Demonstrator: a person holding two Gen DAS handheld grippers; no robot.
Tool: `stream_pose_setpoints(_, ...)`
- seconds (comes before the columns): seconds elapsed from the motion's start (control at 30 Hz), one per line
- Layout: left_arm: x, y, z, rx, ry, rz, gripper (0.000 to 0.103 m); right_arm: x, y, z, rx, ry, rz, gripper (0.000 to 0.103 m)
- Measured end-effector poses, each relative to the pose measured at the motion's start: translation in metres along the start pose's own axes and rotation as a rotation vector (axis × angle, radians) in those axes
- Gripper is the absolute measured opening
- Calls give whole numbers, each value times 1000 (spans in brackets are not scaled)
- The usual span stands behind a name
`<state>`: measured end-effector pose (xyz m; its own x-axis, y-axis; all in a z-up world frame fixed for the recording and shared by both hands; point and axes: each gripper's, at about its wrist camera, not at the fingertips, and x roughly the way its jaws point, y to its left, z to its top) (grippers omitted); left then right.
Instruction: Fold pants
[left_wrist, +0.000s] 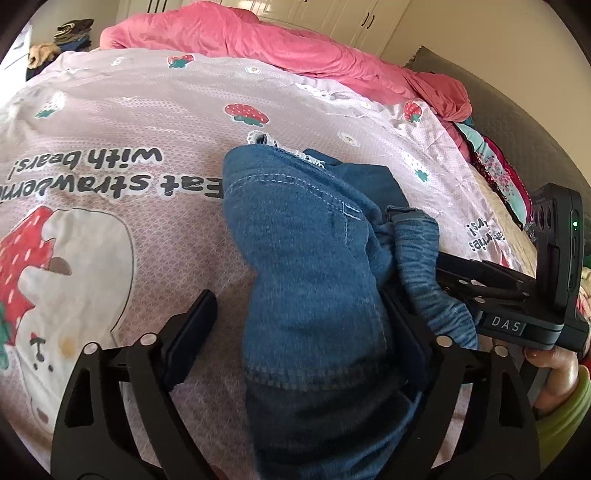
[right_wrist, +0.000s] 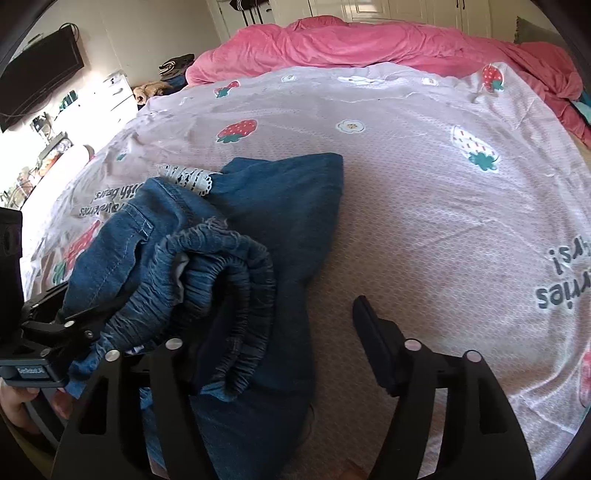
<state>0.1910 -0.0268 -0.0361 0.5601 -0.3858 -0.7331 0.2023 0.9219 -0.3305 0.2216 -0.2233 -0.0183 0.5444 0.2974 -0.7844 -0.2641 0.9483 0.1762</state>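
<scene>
Already partly done, by the look of it. Lies on the strawberry-print bedspread (left_wrist: 147, 110) of the bed, near its front edge: the pants (left_wrist: 306, 258), doubled back over themselves into a thick, lumpy bundle, not a flat rectangle. Seems to have had one fold at least, with the waistband (right_wrist: 229, 280) brought up on top of the legs. Still needs smoothing, squaring of the edges and probably one more fold before counting as finished.

Stands wide apart, the left gripper (left_wrist: 299, 339), with the near end of the bundle between its two fingers; shows bare bedspread between the outer finger and the denim, while the inner finger sits tight beside the cloth or partly under it. No clamping to be seen. Stands apart too, the right gripper (right_wrist: 288, 354): one finger clear over the bedspread, the other mostly hidden behind the waistband, so contact on that side cannot be told.

Looks like soft, mid-blue denim with pale stitching along the seams. Has a gathered elastic waistband, curled into a loose roll with a paler lining showing inside. Carries a white lace trim (right_wrist: 188, 177) at the far end, peeking out from under the top layer. Heaped behind, well apart, a pink duvet (left_wrist: 258, 44).
</scene>
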Motion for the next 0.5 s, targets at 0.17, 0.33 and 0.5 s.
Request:
stream_pose_setpoints(0.17,-15,0,-6,1,-10,23,89,-13,-5,-6,0,-23,-37,69)
stream_pose_setpoints(0.33,-35,-2,-15,-2,-44,41,91,-28,-12,-18,2,-38,-49,78)
stream_pose_setpoints(0.5,-59,-9,-27,2,-79,43,93,-54,-15,-32,28,-97,-50,81)
